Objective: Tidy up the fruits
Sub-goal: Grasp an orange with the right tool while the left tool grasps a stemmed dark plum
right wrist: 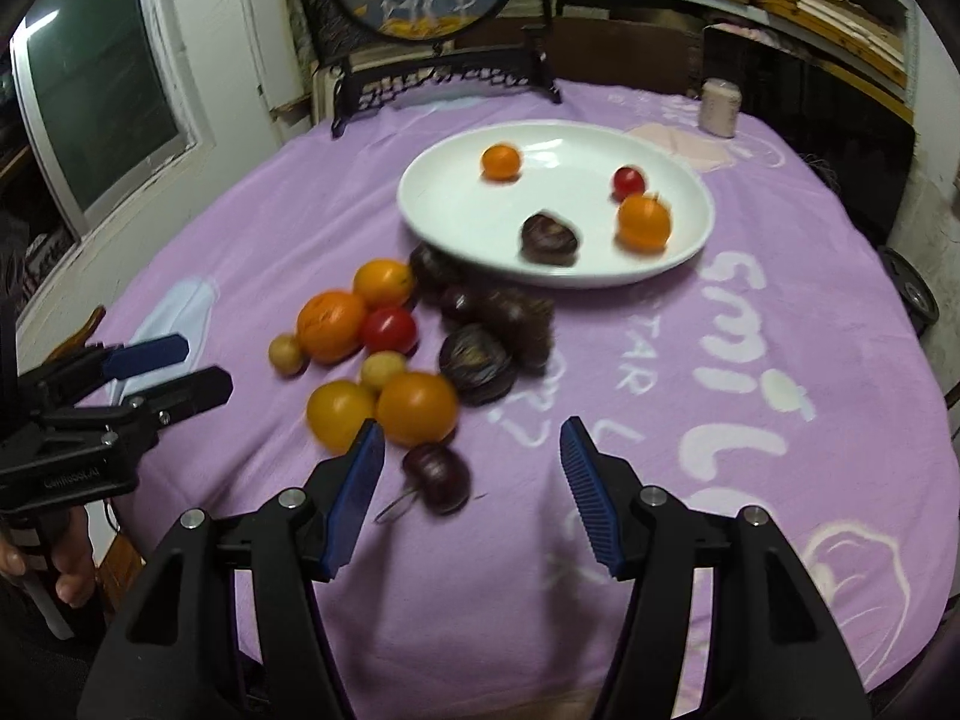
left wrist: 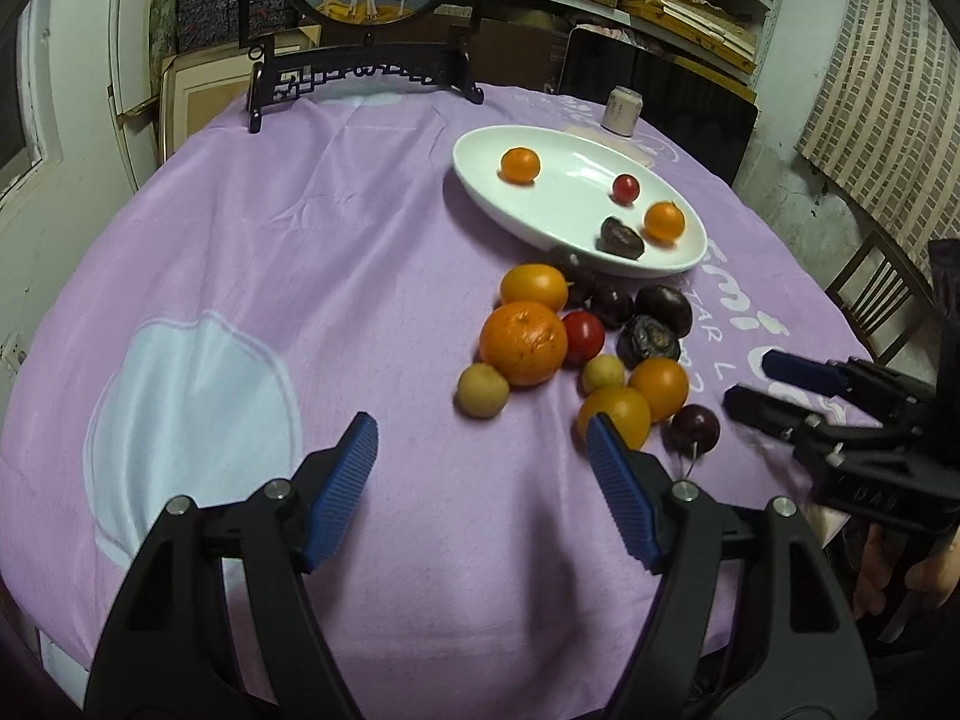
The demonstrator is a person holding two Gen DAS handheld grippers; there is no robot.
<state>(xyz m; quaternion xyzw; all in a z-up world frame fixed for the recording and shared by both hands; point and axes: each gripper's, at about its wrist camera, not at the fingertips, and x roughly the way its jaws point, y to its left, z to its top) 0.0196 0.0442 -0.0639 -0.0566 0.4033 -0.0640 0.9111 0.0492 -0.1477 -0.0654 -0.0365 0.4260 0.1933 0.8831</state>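
- The left gripper hovers over the purple cloth with its blue pads wide apart, gripping nothing; bare cloth lies between them.
- The right gripper is also spread wide and empty; a dark plum with a stem lies on the cloth between its fingers, closer to the left pad.
- The white plate sits past the loose fruit, toward the far right of the table. In it are four pieces: a small orange at the back, a red tomato, a second orange near the right rim, and a dark fruit near the front rim.
- The loose pile lies on the cloth just in front of the plate: oranges, a red tomato, two pale yellow fruits and several dark ones. One dark fruit is tucked against the plate's near rim.
- A can stands beyond the plate near the far edge; a framed screen stands at the back edge.
- The cloth left of the pile is wide and bare apart from a pale patch.
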